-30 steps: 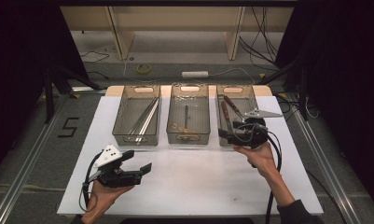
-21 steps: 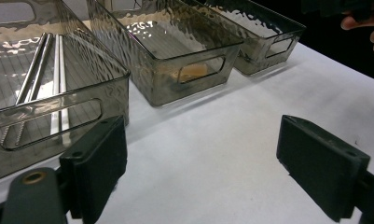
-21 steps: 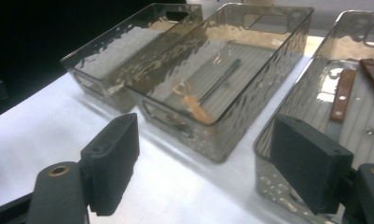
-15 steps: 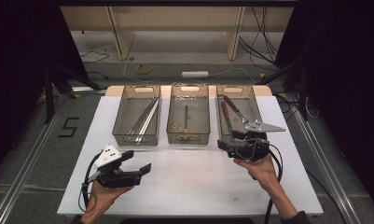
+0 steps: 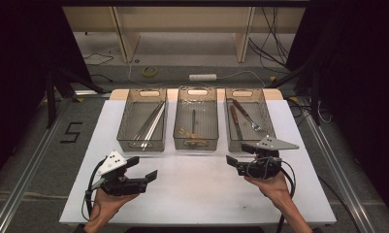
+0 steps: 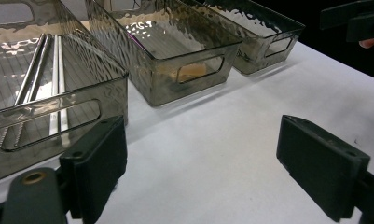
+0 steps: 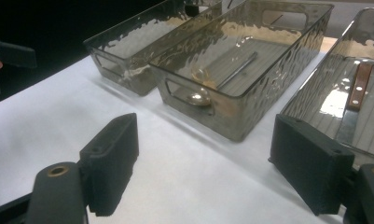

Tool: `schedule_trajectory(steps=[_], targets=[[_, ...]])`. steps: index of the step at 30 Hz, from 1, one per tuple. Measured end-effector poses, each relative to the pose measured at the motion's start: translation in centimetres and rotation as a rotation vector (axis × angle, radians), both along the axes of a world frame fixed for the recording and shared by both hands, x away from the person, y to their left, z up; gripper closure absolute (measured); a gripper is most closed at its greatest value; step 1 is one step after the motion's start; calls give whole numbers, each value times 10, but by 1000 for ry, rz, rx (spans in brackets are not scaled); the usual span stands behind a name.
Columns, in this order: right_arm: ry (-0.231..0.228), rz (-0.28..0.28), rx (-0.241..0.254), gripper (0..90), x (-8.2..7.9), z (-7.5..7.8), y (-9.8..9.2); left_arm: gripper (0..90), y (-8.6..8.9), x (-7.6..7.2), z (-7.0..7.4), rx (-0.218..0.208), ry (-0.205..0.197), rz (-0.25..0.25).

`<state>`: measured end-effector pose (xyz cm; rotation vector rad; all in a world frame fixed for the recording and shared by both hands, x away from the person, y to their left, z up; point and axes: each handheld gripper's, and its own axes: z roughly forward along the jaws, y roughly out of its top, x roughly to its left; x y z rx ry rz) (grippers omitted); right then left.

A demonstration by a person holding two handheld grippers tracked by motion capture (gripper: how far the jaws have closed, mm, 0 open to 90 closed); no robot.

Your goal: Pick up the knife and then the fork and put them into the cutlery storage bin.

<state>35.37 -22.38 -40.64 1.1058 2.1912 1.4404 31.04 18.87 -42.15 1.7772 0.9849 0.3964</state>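
Cutlery sits sorted into three smoked-plastic bins across the far half of the white table (image 5: 192, 194), and both grippers are empty.

At the left, the left gripper (image 5: 152, 175) has not moved over the last second: it rests low near the table's front edge, jaws spread wide with nothing between them, well short of the left bin (image 5: 142, 121) with its long metal tongs (image 5: 151, 127). The middle bin (image 5: 197, 119) holds a spoon (image 5: 192, 130), whose bowl shows through the front handle slot in the right gripper view (image 7: 198, 98).

The change is on the right. A second ago the right gripper (image 5: 232, 162) stood at the front of the right bin (image 5: 248, 119); it has since drawn back toward the person and now hangs over bare table just in front of that bin, jaws wide apart and holding nothing. The wooden-handled knife (image 5: 234, 121) and the fork (image 5: 248, 116) lie inside the bin. That suggests a piece has just been dropped off, and with no loose cutlery on the table the sorting looks finished or nearly so.

The table is plain, matte and uncluttered. Beyond it are a grey floor with trailing cables, a roll of tape (image 5: 150, 71), a power strip (image 5: 202, 76), a painted "5" (image 5: 72, 132) at the left, and black curtains on both sides.
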Motion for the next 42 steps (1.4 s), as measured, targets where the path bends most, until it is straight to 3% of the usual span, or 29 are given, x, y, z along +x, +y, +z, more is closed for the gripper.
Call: schedule_trajectory(steps=[26,42], targets=[[6,20,-34,238,-32,-21,-5,157,0,-2,1,0,-4,-5],[16,-4,-49,235,-36,-27,-12,157,-1,-1,1,4,-7,-12]])
